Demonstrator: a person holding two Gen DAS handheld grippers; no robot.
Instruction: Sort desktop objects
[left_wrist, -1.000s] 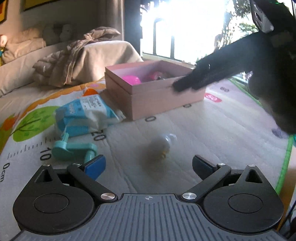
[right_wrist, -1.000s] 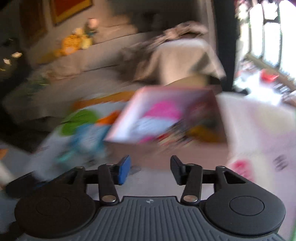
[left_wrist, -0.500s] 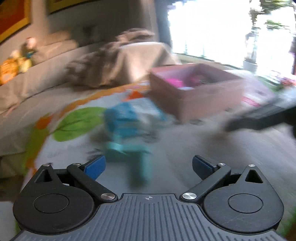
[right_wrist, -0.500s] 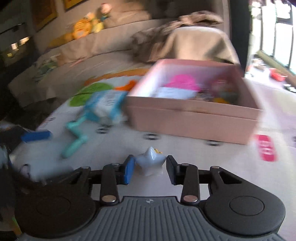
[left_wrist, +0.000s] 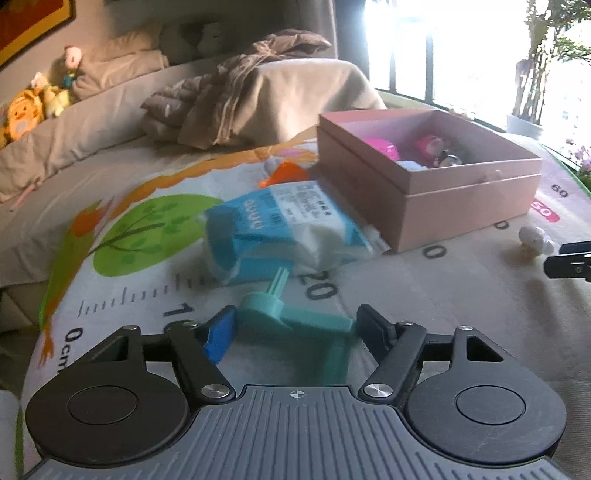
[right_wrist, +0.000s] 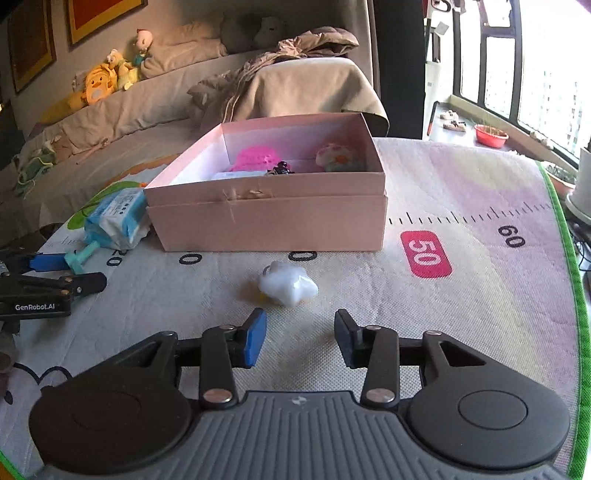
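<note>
A teal crank-shaped toy (left_wrist: 295, 317) lies on the play mat (left_wrist: 443, 295) between the pads of my left gripper (left_wrist: 293, 328). Its jaws are closing around the toy, and each pad stands a sliver away from one end. The left gripper also shows at the left edge of the right wrist view, with the teal toy (right_wrist: 79, 258) by its blue pad. A white star-shaped toy (right_wrist: 288, 282) lies on the mat just ahead of my right gripper (right_wrist: 300, 325), whose jaws are opening with nothing between them. Beyond stands the open pink box (right_wrist: 266, 221).
A blue and white tissue pack (left_wrist: 280, 229) lies beside the pink box (left_wrist: 461, 192), which holds pink toys and a small dark figure. An orange thing (left_wrist: 284, 173) sits behind the pack. A sofa with blankets and plush toys runs along the back. Windows are at the right.
My left gripper swung left from the white toy to the teal crank, and its jaws narrowed around it. The white star, between the right jaws half a second ago, now lies ahead of them.
</note>
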